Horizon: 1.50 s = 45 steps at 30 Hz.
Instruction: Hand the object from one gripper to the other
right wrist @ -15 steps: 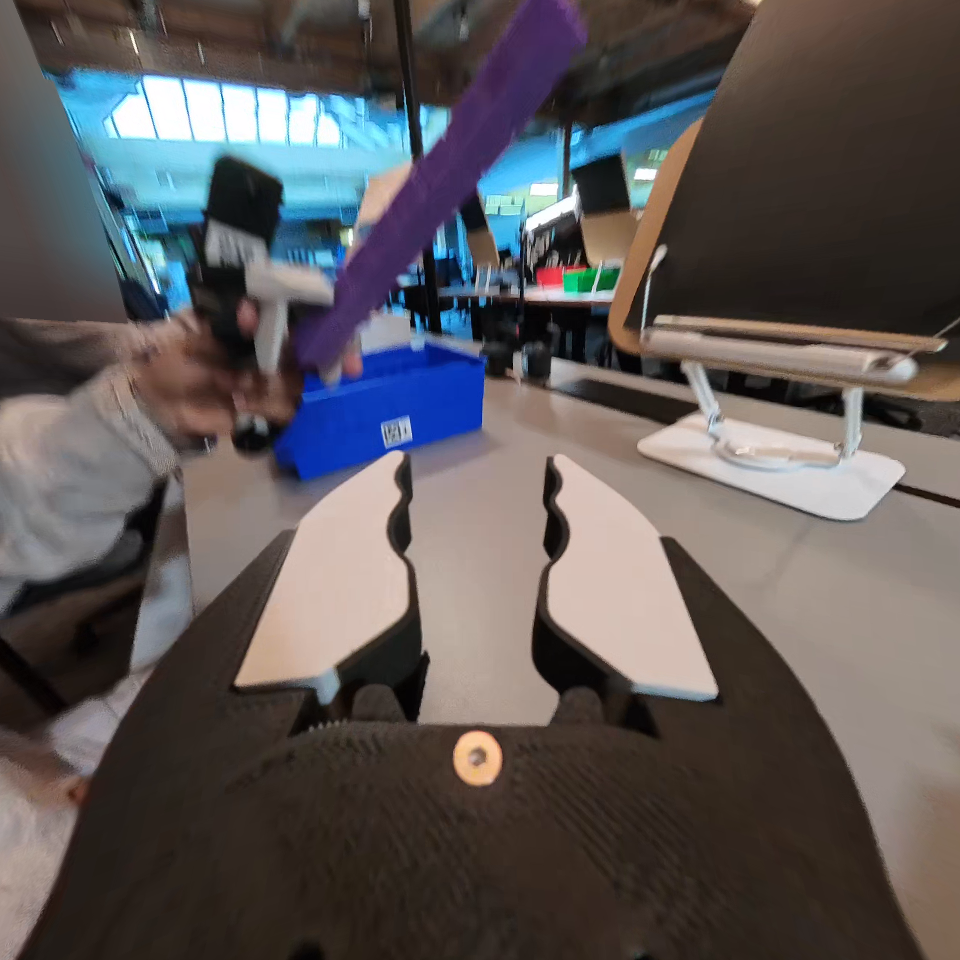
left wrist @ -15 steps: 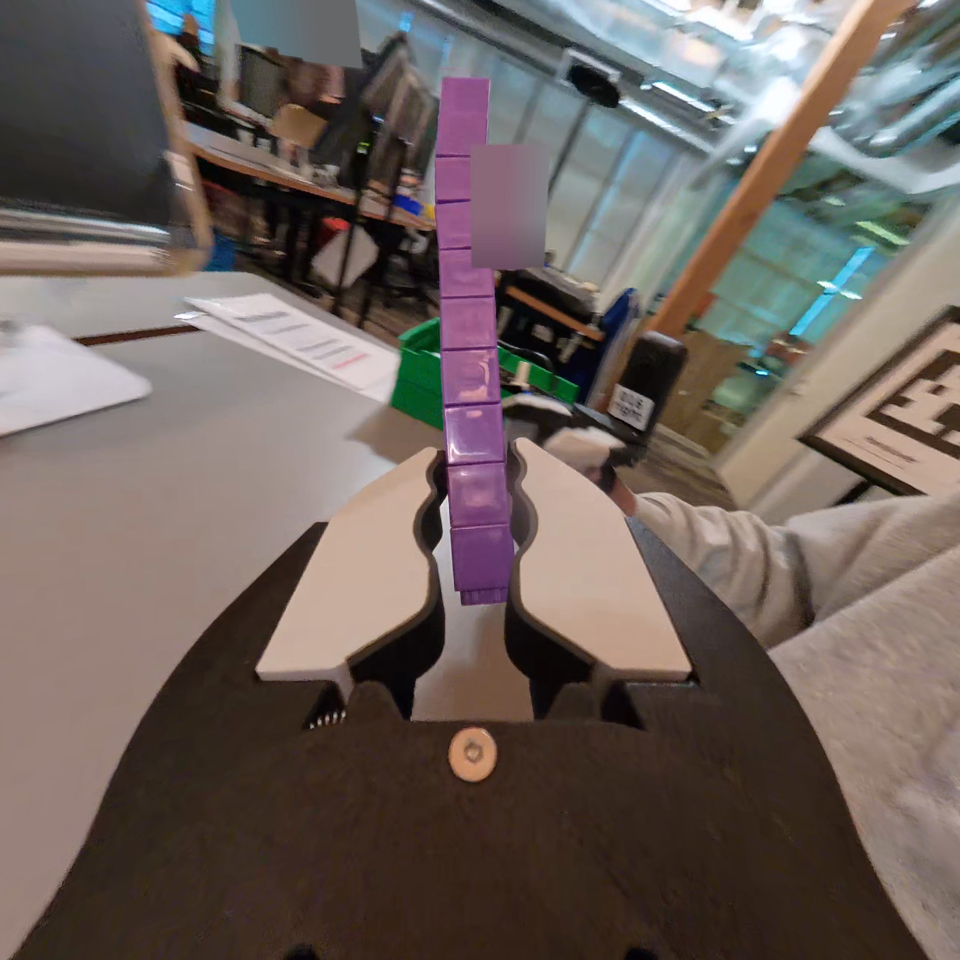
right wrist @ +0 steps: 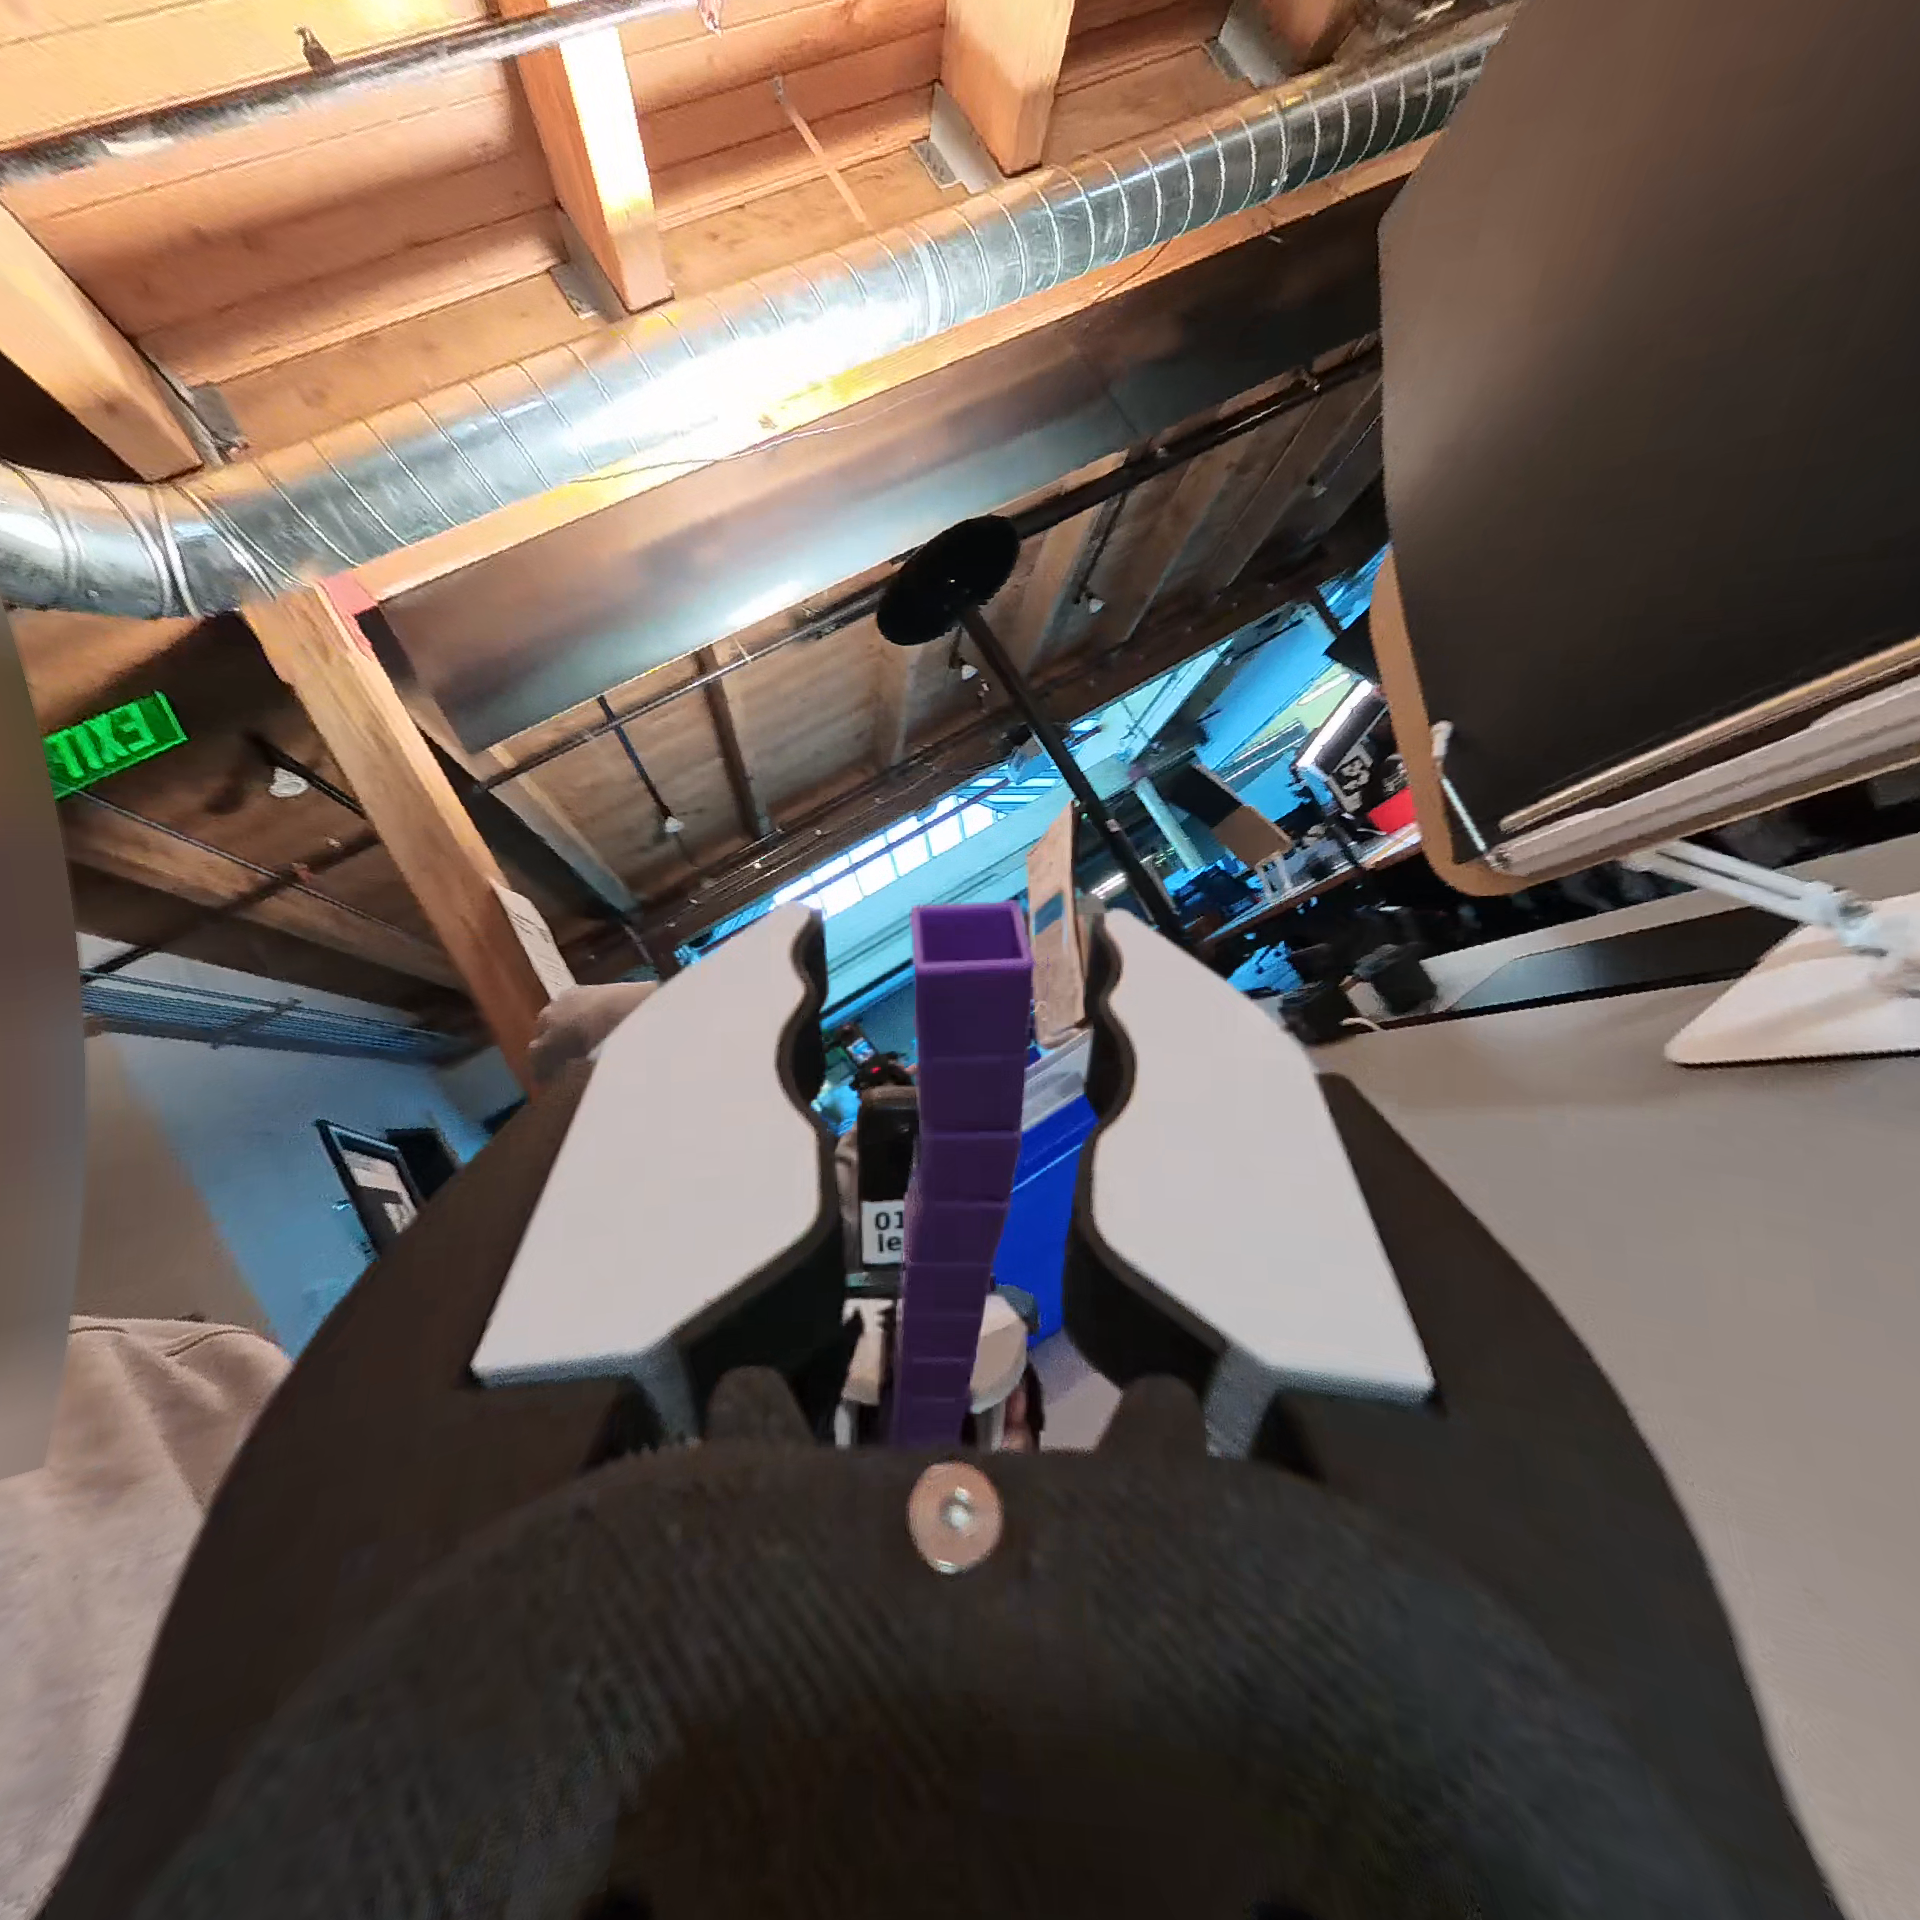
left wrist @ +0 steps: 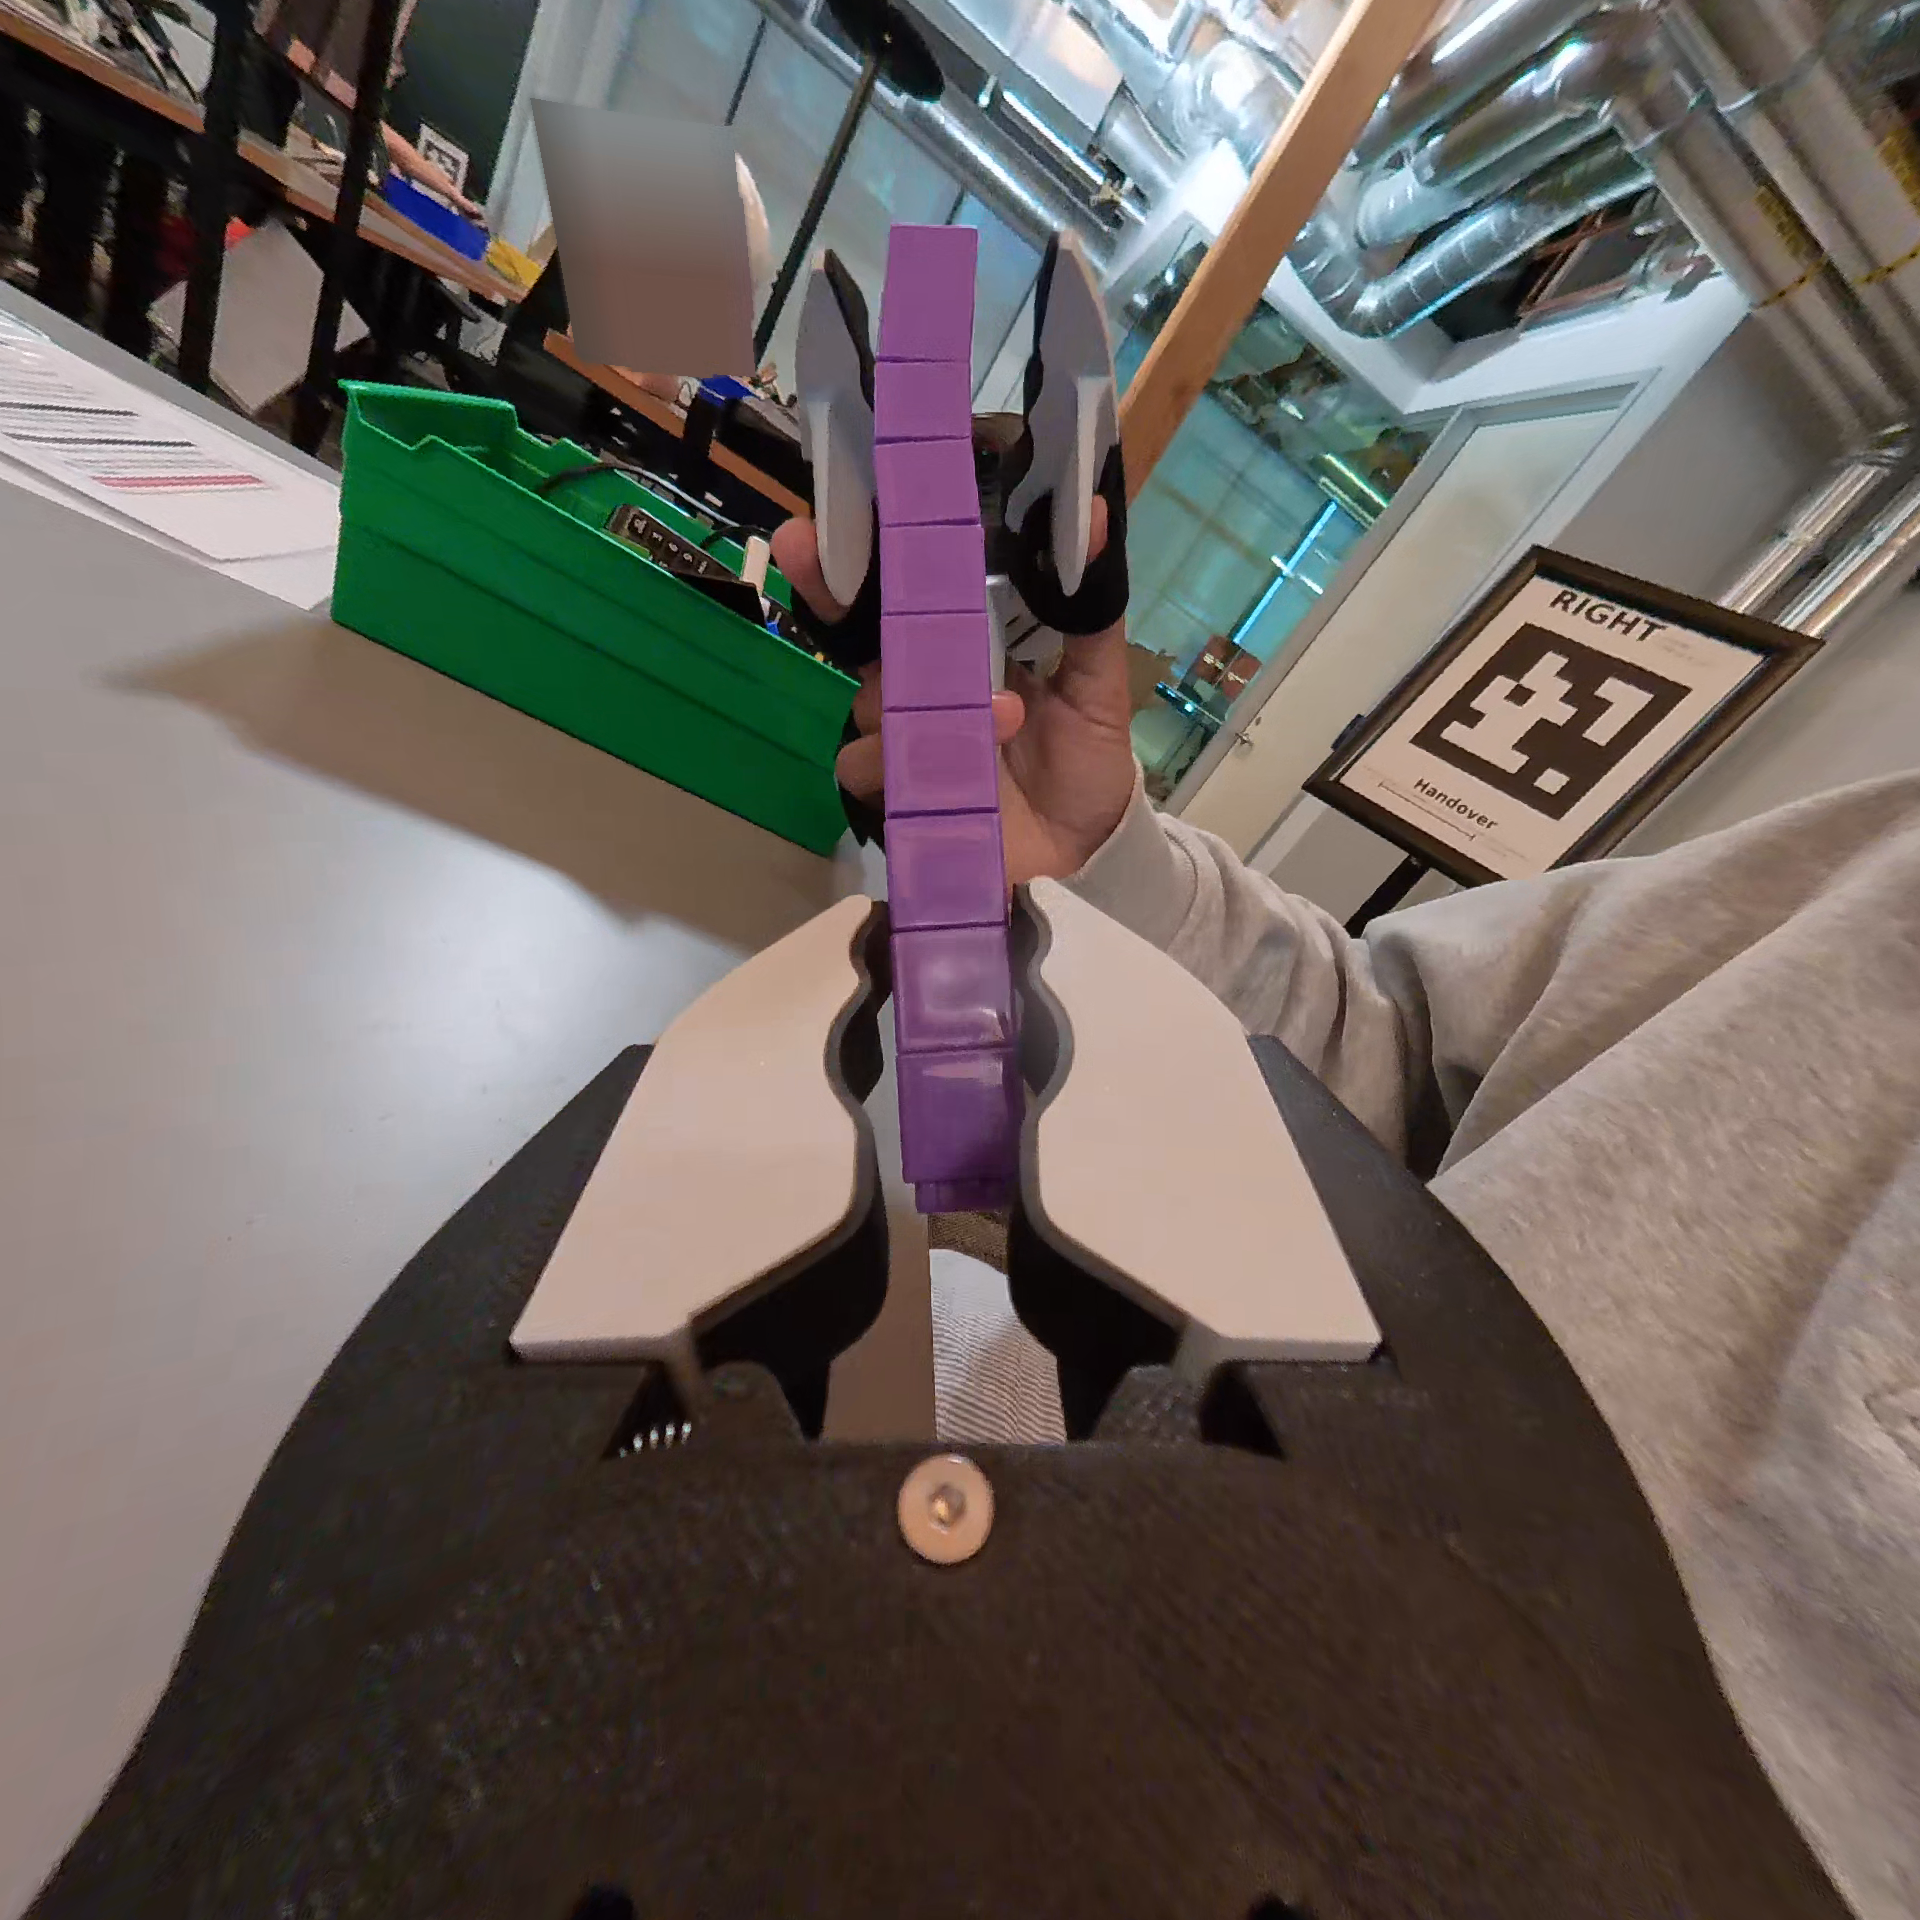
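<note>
Since the earlier frame the right claw (right wrist: 956, 1029) has been swinging in from well off to the side and tilting upward, and its two fingers are now straddling the far half of the tall purple plastic stack of interlocked cubes (left wrist: 940, 727); the background in both views has been shifting accordingly.

Nearest in the left wrist view, the left claw (left wrist: 940, 971) is clamping the bottom two or three cubes of the stack, its white-faced fingers (left wrist: 727, 1143) pressing both flanks. The stack is held clear of the grey counter (left wrist: 260, 987), its long axis running straight away from this claw.

Farther along that axis, the right claw (left wrist: 951, 416) is standing wide, a visible gap remaining on each side of the purple column in both views. The open, hollow top cube is showing between its fingertips in the right wrist view. A hand (left wrist: 1049, 769) in a grey sleeve is carrying it.

Judgement: the handover is at the pre-grasp stage. The coming move turns on this alignment: the column is lying centred between the right claw's jaws and lengthwise along them, so a straight closing should suffice before the left releases.

Beyond, a green plastic bin (left wrist: 582, 613) is sitting on the counter.
</note>
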{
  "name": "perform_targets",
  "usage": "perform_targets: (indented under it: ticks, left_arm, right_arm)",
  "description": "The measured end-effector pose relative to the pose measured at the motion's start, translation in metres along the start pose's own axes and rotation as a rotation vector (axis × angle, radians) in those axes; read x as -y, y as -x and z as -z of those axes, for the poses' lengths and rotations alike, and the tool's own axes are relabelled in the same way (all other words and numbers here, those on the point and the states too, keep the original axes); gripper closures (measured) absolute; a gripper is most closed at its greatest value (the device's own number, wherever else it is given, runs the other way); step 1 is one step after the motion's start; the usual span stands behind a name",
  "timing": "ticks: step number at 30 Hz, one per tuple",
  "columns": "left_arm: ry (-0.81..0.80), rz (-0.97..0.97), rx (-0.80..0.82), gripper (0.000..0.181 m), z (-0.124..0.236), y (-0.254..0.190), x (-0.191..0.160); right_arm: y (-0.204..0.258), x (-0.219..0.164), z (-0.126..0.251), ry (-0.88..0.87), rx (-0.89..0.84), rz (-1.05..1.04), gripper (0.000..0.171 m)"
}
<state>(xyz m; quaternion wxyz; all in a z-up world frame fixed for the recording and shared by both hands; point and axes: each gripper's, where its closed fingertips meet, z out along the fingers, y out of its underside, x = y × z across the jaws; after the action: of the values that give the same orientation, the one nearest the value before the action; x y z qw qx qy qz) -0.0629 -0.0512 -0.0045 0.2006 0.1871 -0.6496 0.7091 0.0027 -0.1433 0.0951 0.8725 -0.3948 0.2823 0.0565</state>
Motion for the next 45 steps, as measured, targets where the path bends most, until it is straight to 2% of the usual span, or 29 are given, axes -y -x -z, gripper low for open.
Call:
perform_targets:
  ticks: [2, 5, 8, 22, 37, 45]
  left_arm:
    - [-0.013, -0.002, -0.005, 0.159, 0.002, -0.002, 0.001]
    - [-0.003, -0.010, -0.001, 0.159, 0.005, -0.002, -0.001]
    - [0.010, -0.031, 0.008, 0.159, 0.007, -0.001, -0.004]
    - [0.025, -0.056, 0.039, 0.159, 0.013, 0.007, -0.008]
    - [-0.057, -0.002, 0.066, 0.160, 0.030, 0.020, 0.007]
    - [-0.077, -0.040, 0.040, 0.160, 0.030, 0.015, 0.011]
  right_arm:
    - [-0.002, -0.006, -0.002, 0.028, -0.009, 0.015, 0.125]
    - [-0.001, -0.017, -0.006, 0.096, -0.017, 0.066, 0.140]
    - [0.002, -0.021, -0.009, 0.120, -0.010, 0.084, 0.148]
    - [-0.001, -0.033, -0.011, 0.165, 0.012, 0.059, 0.148]
    - [-0.006, -0.048, -0.011, 0.240, 0.010, 0.068, 0.149]
    - [-0.001, -0.044, -0.012, 0.230, 0.037, 0.092, 0.149]
